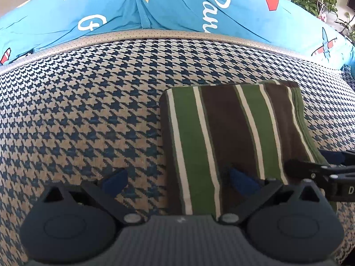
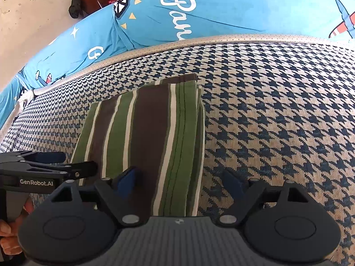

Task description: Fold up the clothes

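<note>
I have both tools low over the near edge of the folded cloth (image 1: 230, 133), and I judge that is so each can take a near corner for one more fold or to square the packet. My left gripper (image 1: 179, 180) has its jaws wide apart, nothing clamped: one blue pad sits over the bare cover at about 9 o'clock of the cloth's left edge, the other over the cloth itself, so the edge runs between them. My right gripper (image 2: 182, 182) is likewise spread and empty, straddling the cloth's right edge, one pad above the stripes and the other over the cover at 3 o'clock. Each tool shows in the other's view, just beside the cloth's near corners. The cloth lies on the houndstooth cover (image 1: 88, 110), toward 12 o'clock from both tools, well short of the blue cushion (image 1: 177, 11) along the back. It looks like a neat, thick rectangle of several layers, striped green, brown and cream lengthwise, with stacked edges and stitching visible along its right side and a brown layer peeking out at the far end; the surface is flat with hardly a wrinkle
</note>
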The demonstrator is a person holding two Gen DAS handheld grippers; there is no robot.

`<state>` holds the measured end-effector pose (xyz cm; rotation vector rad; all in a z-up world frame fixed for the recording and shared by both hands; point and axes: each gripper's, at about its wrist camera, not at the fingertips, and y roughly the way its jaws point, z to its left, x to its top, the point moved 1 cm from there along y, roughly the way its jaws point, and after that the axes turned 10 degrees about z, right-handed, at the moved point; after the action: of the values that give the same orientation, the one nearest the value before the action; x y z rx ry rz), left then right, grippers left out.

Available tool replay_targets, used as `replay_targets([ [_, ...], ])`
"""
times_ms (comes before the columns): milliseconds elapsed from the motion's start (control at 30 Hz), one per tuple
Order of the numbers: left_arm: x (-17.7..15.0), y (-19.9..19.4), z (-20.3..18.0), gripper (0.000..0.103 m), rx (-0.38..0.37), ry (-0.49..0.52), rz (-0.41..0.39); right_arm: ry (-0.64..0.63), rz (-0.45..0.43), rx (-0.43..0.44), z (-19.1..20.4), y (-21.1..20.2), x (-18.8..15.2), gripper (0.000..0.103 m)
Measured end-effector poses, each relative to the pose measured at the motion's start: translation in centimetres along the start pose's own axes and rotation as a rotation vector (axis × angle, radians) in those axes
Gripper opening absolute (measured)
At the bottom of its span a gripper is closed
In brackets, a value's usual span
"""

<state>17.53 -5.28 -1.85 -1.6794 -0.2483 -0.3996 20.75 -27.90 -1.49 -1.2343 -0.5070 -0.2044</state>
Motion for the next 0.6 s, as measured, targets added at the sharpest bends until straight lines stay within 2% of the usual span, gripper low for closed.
replay_targets([
  [67,0.2,0.4,0.1,0.103,-0.017,-0.005,0.006,-0.016,-0.005,0.008,0.1,0.1,0.1,0.080],
  [167,0.4,0.5,0.0,0.103,-0.034,0.005,0.000,-0.030,-0.010,0.053,0.2,0.4,0.3,0.065],
  [300,0.6,0.4,-0.2,0.103,-0.035,0.021,-0.002,-0.035,-0.019,0.068,0.2,0.7,0.5,0.064],
  [467,0.7,0.1,0.8,0.103,-0.048,0.016,0.001,-0.041,-0.025,0.093,0.1,0.3,0.3,0.054],
  [600,0.6,0.5,1.0,0.103,-0.054,0.033,-0.006,-0.019,-0.021,0.107,-0.1,0.1,0.2,0.053],
])
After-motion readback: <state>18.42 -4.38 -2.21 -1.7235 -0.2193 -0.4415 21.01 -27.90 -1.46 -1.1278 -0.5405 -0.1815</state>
